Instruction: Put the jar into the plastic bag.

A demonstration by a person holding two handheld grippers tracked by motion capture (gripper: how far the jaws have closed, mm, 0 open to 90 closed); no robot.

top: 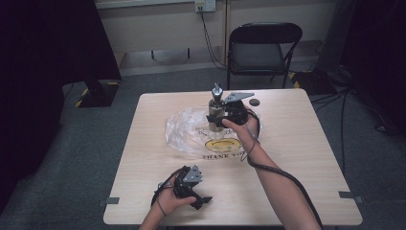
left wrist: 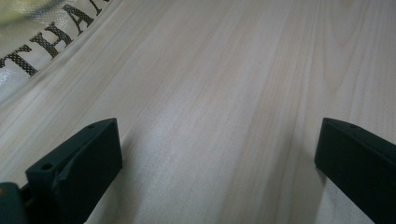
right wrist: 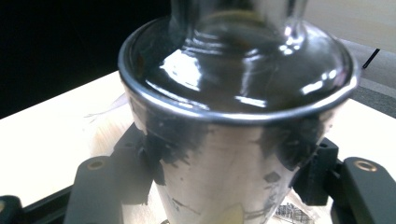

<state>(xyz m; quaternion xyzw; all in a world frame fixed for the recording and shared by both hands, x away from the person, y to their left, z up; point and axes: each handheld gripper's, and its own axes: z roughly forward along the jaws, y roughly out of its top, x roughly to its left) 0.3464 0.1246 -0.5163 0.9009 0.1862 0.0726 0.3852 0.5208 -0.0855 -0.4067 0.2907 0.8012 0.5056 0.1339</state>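
A shiny, cone-bodied metal dispenser bottle with a narrow spout on top (top: 216, 109) stands upright on a crumpled clear plastic bag printed with a yellow smiley and "THANK YOU" (top: 184, 132), which lies on the far middle of the pale wooden square table (top: 297, 158). The right gripper (top: 224, 118), reaching in from the bottle's right, is clenched on the bottle's body; in the right gripper view its two black jaws press against either flank of the polished metal bottle (right wrist: 233, 154), just under the wide rim. The left gripper (top: 203, 200) sits low at the table's near edge, well apart from the bottle and nearer to the person than the bag. Its jaws stand wide apart over bare wood, grasping nothing, with the bag's lettered edge (left wrist: 32, 46) just beyond them.
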